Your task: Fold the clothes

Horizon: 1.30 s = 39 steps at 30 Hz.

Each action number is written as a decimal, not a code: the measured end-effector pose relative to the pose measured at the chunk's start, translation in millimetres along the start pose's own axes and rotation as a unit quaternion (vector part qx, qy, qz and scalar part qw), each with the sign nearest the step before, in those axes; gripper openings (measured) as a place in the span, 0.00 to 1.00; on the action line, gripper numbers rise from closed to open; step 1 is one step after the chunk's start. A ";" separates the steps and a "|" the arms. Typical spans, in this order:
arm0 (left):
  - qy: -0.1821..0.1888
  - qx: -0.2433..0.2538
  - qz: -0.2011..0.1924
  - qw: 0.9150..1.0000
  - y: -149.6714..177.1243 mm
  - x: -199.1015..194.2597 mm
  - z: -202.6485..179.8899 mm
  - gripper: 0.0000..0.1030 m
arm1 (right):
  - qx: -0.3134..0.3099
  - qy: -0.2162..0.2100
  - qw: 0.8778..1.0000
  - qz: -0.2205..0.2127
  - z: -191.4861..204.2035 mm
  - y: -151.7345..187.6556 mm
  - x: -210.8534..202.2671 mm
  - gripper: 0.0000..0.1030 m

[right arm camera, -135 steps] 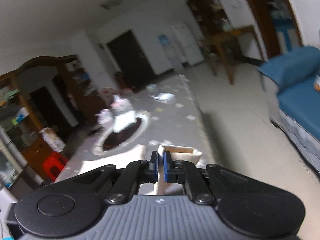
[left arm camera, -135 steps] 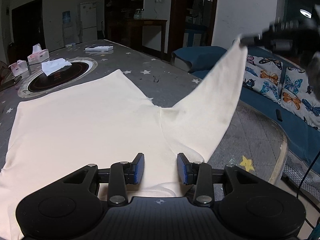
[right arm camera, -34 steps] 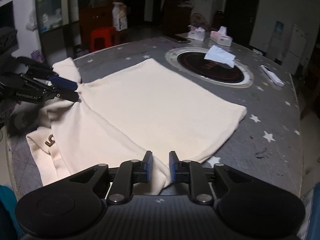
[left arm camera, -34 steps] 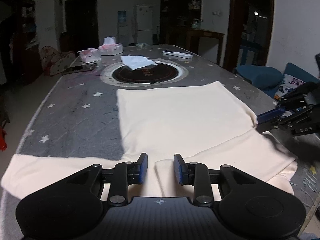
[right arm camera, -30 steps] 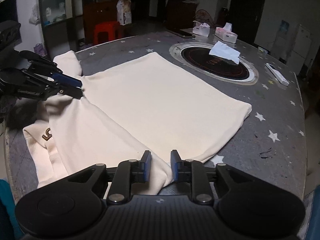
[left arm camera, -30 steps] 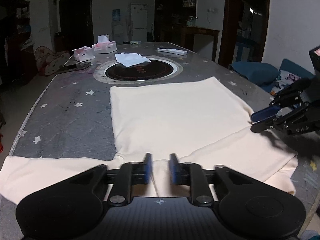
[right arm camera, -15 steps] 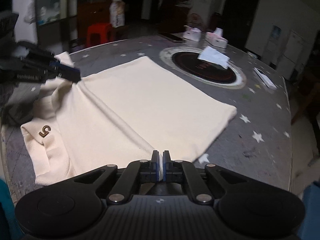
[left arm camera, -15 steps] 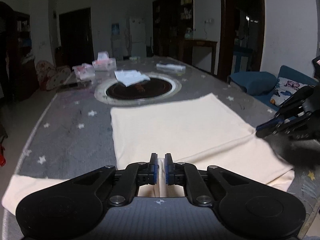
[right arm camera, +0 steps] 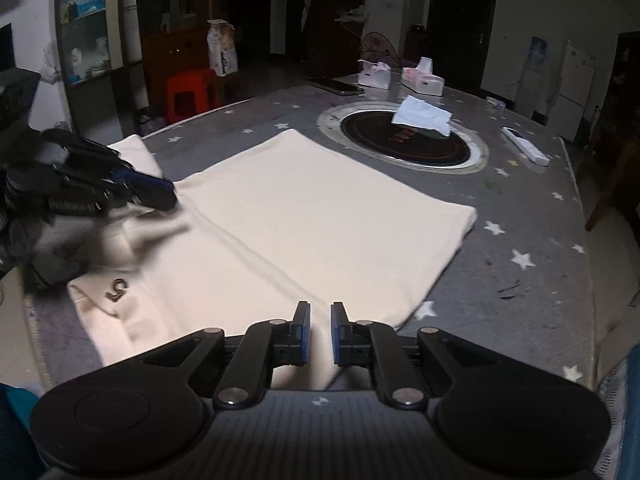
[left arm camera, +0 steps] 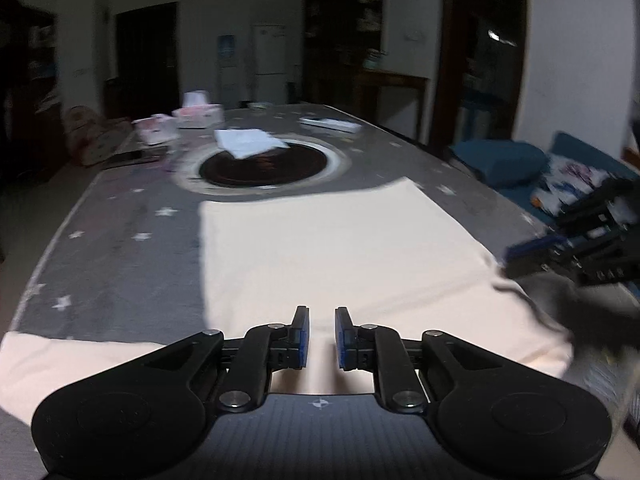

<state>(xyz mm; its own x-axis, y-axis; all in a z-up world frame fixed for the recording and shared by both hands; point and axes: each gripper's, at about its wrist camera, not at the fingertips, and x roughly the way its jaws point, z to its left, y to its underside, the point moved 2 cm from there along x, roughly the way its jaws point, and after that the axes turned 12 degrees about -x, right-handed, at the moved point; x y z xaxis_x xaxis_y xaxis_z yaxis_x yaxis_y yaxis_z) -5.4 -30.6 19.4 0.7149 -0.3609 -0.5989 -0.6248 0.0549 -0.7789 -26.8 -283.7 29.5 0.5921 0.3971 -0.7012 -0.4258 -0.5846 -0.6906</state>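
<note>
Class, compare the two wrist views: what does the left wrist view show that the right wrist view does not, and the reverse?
Only the left wrist view shows the blue sofa cushion and the open left tongs from behind. Only the right wrist view shows the red stool, the "5" mark on the cream garment, and the open right tongs from behind. Both show the garment, the star-patterned table and the round hob.

Shirt [right arm camera: 320, 216] lies flat on table [right arm camera: 520, 220], near edge; cooktop ring [right arm camera: 404, 142] behind it, a cloth [right arm camera: 422, 114] on the ring, tissue boxes [right arm camera: 422, 80] farther back.
</note>
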 end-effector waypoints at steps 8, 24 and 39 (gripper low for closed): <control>-0.004 0.002 0.017 1.000 21.6 4.1 -1.2 0.15 | -0.009 -0.030 0.999 0.018 32.4 17.7 -8.0 0.17; -0.063 -0.083 -0.023 0.994 28.7 -40.3 44.9 0.17 | 0.004 -0.028 1.000 0.005 42.0 11.9 -11.5 0.29; -0.288 -0.231 -0.077 0.926 23.9 -68.2 173.8 0.40 | -0.005 -0.041 0.999 -0.003 53.1 -1.4 -9.4 0.36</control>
<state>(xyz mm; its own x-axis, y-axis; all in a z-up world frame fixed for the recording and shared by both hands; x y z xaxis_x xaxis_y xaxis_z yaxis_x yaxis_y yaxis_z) -14.5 157.1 9.2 0.7722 0.2325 -0.5914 -0.4745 -0.4081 -0.7800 -68.1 -249.0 27.7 0.5355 0.4570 -0.7102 -0.4158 -0.5893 -0.6927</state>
